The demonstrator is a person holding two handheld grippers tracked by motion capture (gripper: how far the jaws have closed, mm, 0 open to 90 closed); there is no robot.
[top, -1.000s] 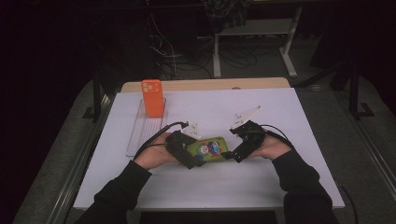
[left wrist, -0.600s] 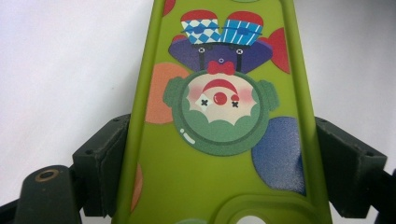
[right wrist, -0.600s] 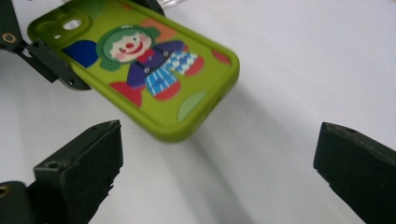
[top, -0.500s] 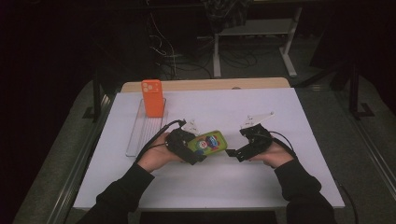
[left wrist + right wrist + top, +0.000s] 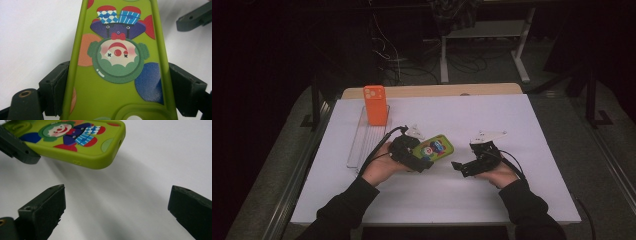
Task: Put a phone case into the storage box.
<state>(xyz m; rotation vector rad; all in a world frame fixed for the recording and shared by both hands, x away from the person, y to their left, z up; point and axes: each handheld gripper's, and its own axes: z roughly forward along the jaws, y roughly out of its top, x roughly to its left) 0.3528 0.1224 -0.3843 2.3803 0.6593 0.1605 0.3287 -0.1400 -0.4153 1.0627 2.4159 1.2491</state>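
phone case [image 5: 117, 75] clamped in left claw [image 5: 117, 92], clown print.

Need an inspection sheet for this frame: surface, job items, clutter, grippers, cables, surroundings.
Surface: white table top, wooden strip along the far edge.
Job's things: green phone case with clown print, held off the surface; orange phone case upright at the clear tray.
Clutter: nothing seen.
Grippers: left gripper clamped on the green case's two long sides; right gripper open, nothing between its jaws, apart from the case.
Cables: one trails from each gripper; tangle on the floor behind.
Surroundings: dark room, metal stand legs beyond the table.
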